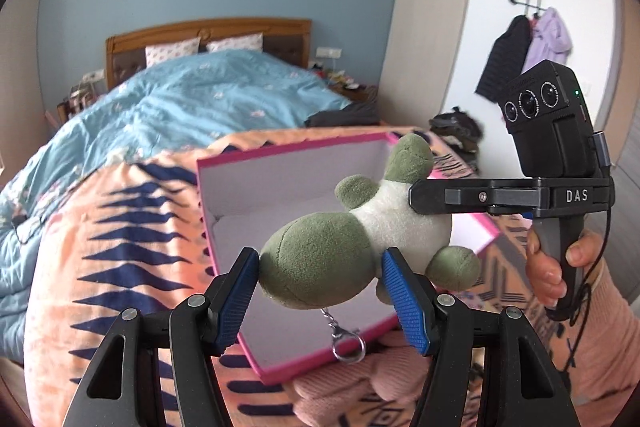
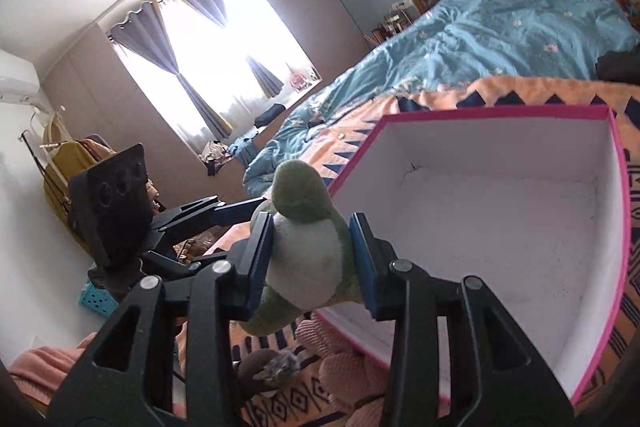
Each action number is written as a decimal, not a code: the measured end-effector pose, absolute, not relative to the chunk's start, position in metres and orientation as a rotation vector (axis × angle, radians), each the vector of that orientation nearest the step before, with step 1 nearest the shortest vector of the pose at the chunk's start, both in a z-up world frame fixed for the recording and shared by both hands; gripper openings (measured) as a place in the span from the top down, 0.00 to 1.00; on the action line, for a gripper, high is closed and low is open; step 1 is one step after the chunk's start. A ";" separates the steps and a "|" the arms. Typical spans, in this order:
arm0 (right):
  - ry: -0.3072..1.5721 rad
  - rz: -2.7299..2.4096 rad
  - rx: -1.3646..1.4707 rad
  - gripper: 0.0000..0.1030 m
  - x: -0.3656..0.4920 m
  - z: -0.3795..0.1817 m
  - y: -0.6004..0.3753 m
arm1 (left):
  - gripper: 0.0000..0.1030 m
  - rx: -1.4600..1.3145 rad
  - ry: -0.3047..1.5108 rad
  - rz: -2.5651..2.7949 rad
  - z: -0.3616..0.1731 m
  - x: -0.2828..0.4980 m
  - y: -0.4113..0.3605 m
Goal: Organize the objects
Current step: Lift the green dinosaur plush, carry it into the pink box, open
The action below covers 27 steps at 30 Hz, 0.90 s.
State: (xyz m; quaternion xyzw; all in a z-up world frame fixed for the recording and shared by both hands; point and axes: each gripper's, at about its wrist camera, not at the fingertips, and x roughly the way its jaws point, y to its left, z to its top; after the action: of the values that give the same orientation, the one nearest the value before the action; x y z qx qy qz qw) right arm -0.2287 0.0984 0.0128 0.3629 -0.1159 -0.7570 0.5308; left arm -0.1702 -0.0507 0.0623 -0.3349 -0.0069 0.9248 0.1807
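A green and white plush toy [image 1: 340, 247] with a keychain clasp [image 1: 346, 345] hangs in the air over a pink-rimmed box [image 1: 228, 195] with a white inside. My left gripper [image 1: 320, 291] stands with its blue pads on either side of the toy's green head. My right gripper [image 2: 312, 251] is shut on the toy's white belly [image 2: 306, 259]; its finger [image 1: 460, 197] presses the toy's body in the left wrist view. The box [image 2: 500, 227] lies on the orange patterned blanket, empty.
The orange and navy blanket [image 1: 100, 227] covers the near end of a bed with a blue duvet [image 1: 180, 107]. Pink knitted plush items [image 2: 344, 359] and a small grey and brown toy [image 2: 276, 371] lie in front of the box. A wooden headboard [image 1: 208, 31] stands behind.
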 end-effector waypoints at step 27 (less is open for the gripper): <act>-0.015 -2.114 0.917 0.54 -0.193 -0.003 0.115 | 0.24 -0.868 -0.104 2.650 0.044 -0.090 -0.077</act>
State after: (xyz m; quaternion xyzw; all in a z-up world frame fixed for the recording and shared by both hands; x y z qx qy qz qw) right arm -0.1929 0.1154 -0.0034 0.3635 -0.0059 -0.8381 0.4067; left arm -0.0900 -0.0766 0.0439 -0.3061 -0.0366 0.9351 0.1745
